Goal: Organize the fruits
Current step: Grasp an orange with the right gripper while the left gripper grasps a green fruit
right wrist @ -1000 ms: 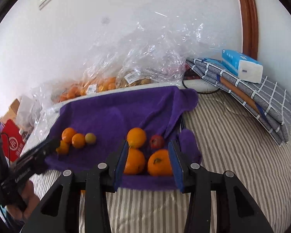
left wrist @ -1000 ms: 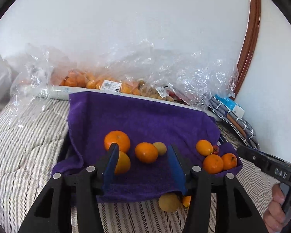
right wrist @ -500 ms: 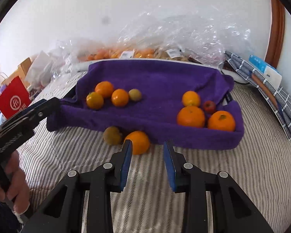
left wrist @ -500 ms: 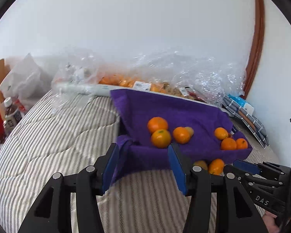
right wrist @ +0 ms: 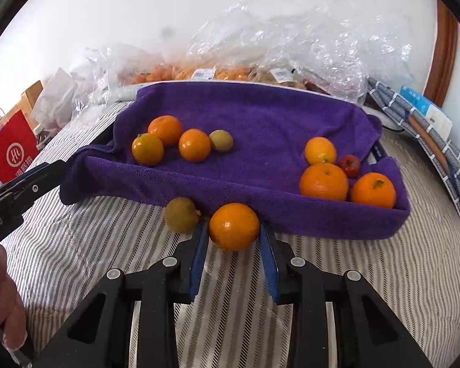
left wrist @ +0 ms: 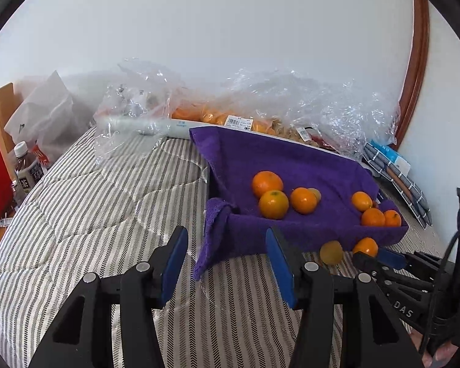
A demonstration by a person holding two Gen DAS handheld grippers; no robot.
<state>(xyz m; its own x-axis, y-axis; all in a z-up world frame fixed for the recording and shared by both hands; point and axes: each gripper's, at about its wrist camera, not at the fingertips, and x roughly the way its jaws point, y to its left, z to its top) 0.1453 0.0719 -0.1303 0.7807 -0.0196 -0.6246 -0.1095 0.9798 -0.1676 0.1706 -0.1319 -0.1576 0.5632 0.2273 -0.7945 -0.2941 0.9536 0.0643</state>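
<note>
A purple towel-lined tray (right wrist: 260, 116) on the striped bed holds several oranges, a green-brown fruit (right wrist: 220, 140) and a small red fruit (right wrist: 350, 165). In front of it on the bed lie an orange (right wrist: 233, 226) and a brownish-green fruit (right wrist: 181, 219). My right gripper (right wrist: 233, 233) is open with its blue pads on either side of the loose orange, not squeezing it. My left gripper (left wrist: 227, 245) is open and empty, in front of the tray's left corner (left wrist: 217, 214). The loose fruits also show in the left wrist view (left wrist: 331, 252).
Clear plastic bags of fruit (right wrist: 276, 49) lie behind the tray against the wall. A folded checked cloth with a blue-white box (right wrist: 426, 113) sits at the right. A red bag (right wrist: 12, 153) and bottles (left wrist: 26, 168) stand at the left bed edge.
Both grippers pulled back from the tray. The right one then lowered and moved in around the loose orange in front of the tray. The left swung leftward and stays open.
</note>
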